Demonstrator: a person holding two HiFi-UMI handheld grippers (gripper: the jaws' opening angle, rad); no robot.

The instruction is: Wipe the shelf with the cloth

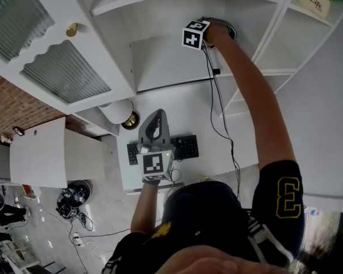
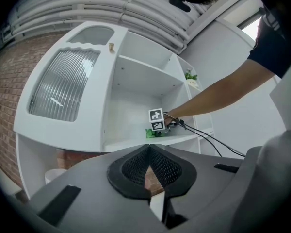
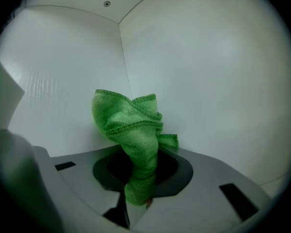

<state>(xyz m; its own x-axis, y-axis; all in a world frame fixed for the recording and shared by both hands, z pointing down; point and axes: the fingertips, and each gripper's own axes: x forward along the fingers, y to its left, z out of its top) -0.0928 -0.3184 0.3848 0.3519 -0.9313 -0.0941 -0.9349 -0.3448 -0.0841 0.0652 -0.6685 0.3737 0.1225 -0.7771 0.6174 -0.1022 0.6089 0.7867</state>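
Jaws of my right gripper [image 3: 138, 198] pinch a crumpled green woven cloth [image 3: 131, 125], held up in the back corner of the white cabinet shelf [image 1: 166, 61]. My left gripper [image 2: 149, 154] has its jaws closed and empty, low over the white table [image 1: 177, 107].

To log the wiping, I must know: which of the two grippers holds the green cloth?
The right gripper, up in the shelf: its jaws pinch the green cloth. The left gripper is shut on nothing.

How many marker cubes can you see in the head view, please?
2: the upper cube, on the right gripper in the shelf; the lower cube, on the left gripper by the keyboard.
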